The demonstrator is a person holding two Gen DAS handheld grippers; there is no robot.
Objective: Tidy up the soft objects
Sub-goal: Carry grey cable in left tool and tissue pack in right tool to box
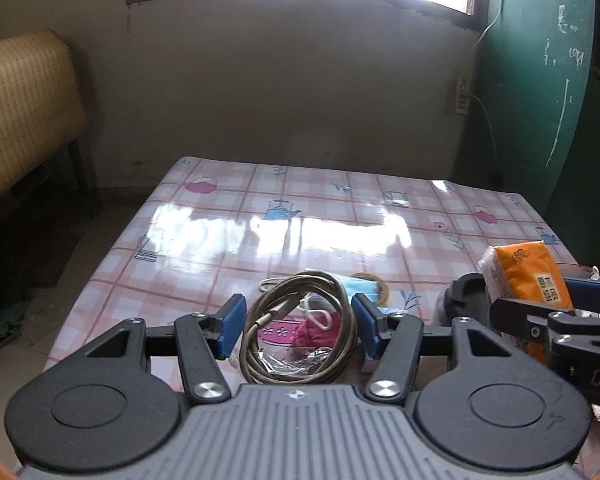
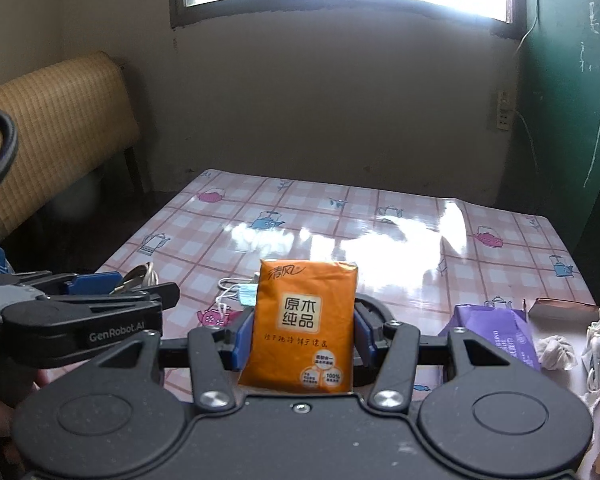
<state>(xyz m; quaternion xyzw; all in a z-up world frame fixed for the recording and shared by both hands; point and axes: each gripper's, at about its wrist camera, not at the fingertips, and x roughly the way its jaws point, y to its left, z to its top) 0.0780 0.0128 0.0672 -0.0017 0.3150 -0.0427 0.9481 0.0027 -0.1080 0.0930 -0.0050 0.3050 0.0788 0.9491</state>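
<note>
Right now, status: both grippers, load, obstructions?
Left gripper shut on coiled grey cable. Right gripper shut on orange tissue pack. Blue face mask on table ahead.

I am looking over a table [image 2: 400, 240] covered by a glossy pink checked cloth printed with small teapots, window light glaring off its middle. A blue face mask [image 1: 360, 286] is lying on the near part of the cloth, its white ear loop trailing beside it. Toward the near right edge a purple packet [image 2: 500, 336] is resting flat, and just beside it a crumpled white tissue [image 2: 556, 354] is sitting. More pale, crumpled things are lying at the right edge, too blurred to identify.
</note>
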